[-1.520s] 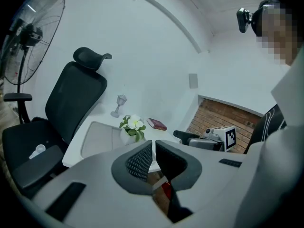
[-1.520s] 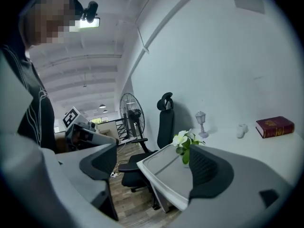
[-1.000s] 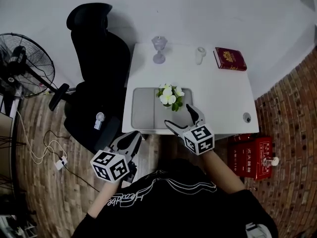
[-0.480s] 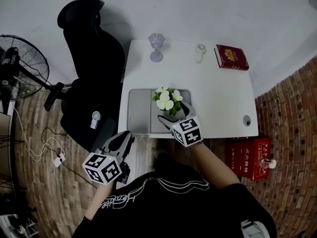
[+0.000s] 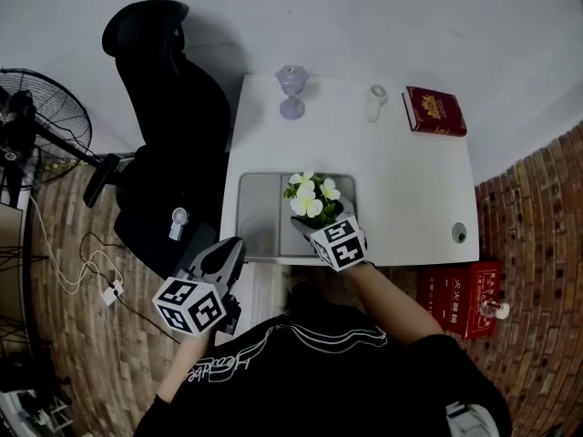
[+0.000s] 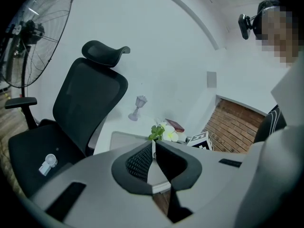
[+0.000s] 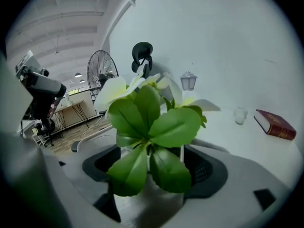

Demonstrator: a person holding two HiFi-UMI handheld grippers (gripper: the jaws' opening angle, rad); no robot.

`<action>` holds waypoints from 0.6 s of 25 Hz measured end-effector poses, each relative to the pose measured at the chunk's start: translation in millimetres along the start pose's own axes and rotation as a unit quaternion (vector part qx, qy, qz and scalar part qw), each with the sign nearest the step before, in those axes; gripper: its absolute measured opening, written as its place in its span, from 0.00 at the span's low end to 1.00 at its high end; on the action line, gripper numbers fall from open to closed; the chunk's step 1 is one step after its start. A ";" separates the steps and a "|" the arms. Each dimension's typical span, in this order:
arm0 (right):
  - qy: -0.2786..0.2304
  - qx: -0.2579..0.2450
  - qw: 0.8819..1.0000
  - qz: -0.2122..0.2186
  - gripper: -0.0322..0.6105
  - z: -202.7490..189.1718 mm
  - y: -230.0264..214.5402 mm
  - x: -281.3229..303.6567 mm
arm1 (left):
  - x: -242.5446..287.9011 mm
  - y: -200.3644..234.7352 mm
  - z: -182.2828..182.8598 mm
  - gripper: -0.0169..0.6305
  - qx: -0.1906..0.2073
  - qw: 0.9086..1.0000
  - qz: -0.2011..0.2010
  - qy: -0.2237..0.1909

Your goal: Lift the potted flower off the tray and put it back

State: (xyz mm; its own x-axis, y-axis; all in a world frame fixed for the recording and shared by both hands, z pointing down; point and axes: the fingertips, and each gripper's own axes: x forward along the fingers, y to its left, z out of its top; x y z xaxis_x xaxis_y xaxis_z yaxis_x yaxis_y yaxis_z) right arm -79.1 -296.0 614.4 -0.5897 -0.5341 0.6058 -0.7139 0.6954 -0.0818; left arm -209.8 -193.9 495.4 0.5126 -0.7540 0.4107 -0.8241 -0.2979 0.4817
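Against the pale wall (image 5: 364, 16), a white rectangular table (image 5: 410, 189), broadest thing in sight. Beside its left edge, a black mesh office chair (image 5: 168, 126) with a headrest, seat turned toward the table. Far left, on the brick-patterned floor (image 5: 82, 353), a black pedestal fan (image 5: 41, 126) with a round wire cage. On the table's near left part, a grey rectangular tray (image 5: 264, 212), lying close to the front edge. Down on the floor right of the table, a red cardboard box (image 5: 469, 294).

Upright at the tray's right end, the potted flower (image 5: 311, 198): white blossoms and broad green leaves above a pale pot, base hidden under leaves and gripper. Reaching in from the near side, the right gripper (image 5: 321, 217), jaws either side of the pot; just been closing in, pads now against the pot's two flanks in the right gripper view. Lower left, short of the table's front edge and well apart from the tray, the left gripper (image 5: 230, 248), held over the floor beside the chair, jaws together at the tips with nothing between.

At the table's far right corner, a dark red hardback book (image 5: 435, 110), lying flat. Near the far left corner, a clear glass goblet (image 5: 291, 92), upright. Between goblet and book, a small white cup (image 5: 376, 101). On the chair seat, a small white handheld fan (image 5: 178, 223).
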 end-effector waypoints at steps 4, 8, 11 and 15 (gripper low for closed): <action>0.004 0.004 1.000 -0.001 0.66 -1.6 -0.6 3.1 | 8.5 0.9 6.3 0.10 -0.001 1.000 -0.001 -0.001; 0.002 0.005 1.000 -0.004 0.60 -2.1 -4.4 3.8 | 17.7 -2.2 13.4 0.10 0.005 1.000 -0.006 -0.003; 0.004 0.002 1.000 -0.001 0.60 -1.7 -5.2 4.3 | 22.8 -3.2 16.7 0.10 0.006 1.000 -0.004 -0.003; 0.010 0.004 1.000 0.007 0.59 -1.6 -4.5 3.9 | 23.6 -3.5 23.4 0.10 0.000 1.000 0.001 -0.016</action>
State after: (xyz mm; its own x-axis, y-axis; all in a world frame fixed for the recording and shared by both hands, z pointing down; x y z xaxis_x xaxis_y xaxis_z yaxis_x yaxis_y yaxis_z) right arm -77.6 -300.4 618.3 -0.5918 -0.5155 0.6197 -0.7091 0.6985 -0.0962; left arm -200.5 -224.4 485.3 0.5026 -0.7735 0.3862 -0.8251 -0.2957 0.4814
